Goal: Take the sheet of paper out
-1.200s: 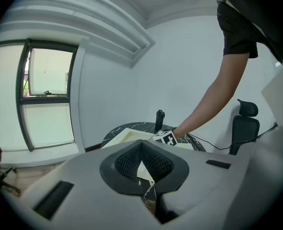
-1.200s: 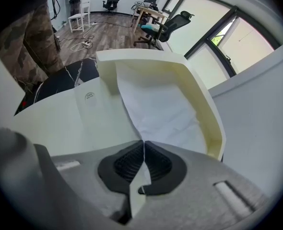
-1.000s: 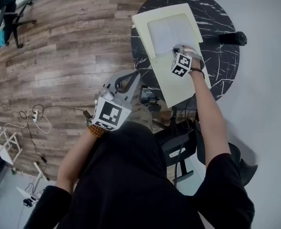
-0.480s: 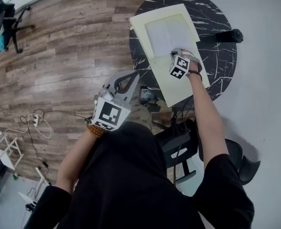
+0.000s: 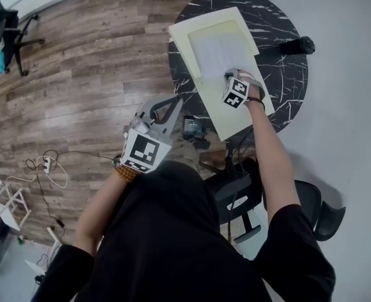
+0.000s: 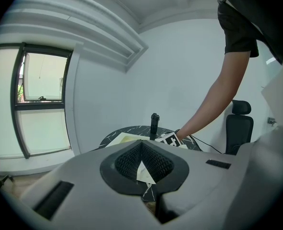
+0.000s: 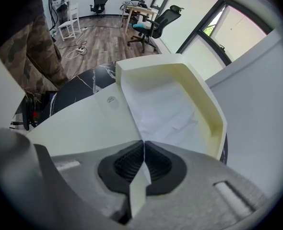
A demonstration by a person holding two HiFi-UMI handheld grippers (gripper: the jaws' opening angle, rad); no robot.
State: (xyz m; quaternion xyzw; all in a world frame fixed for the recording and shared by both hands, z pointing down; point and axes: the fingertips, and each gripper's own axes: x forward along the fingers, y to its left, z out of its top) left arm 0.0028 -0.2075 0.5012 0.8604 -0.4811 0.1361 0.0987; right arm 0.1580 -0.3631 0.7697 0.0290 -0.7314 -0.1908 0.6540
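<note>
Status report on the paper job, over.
Right tongs shut on white sheet of paper, lying in open cream envelope. Left tongs shut, empty. Nothing in the way.

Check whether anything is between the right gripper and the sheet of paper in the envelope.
Nothing visible does. The right gripper is shut on a thin sheet edge right where the sheet of paper meets the envelope cover; which layer, I can't tell.

I see a short black cylinder (image 5: 299, 44) by the right edge of the round black marble table (image 5: 286, 74), on a wood-plank floor (image 5: 78, 74).
</note>
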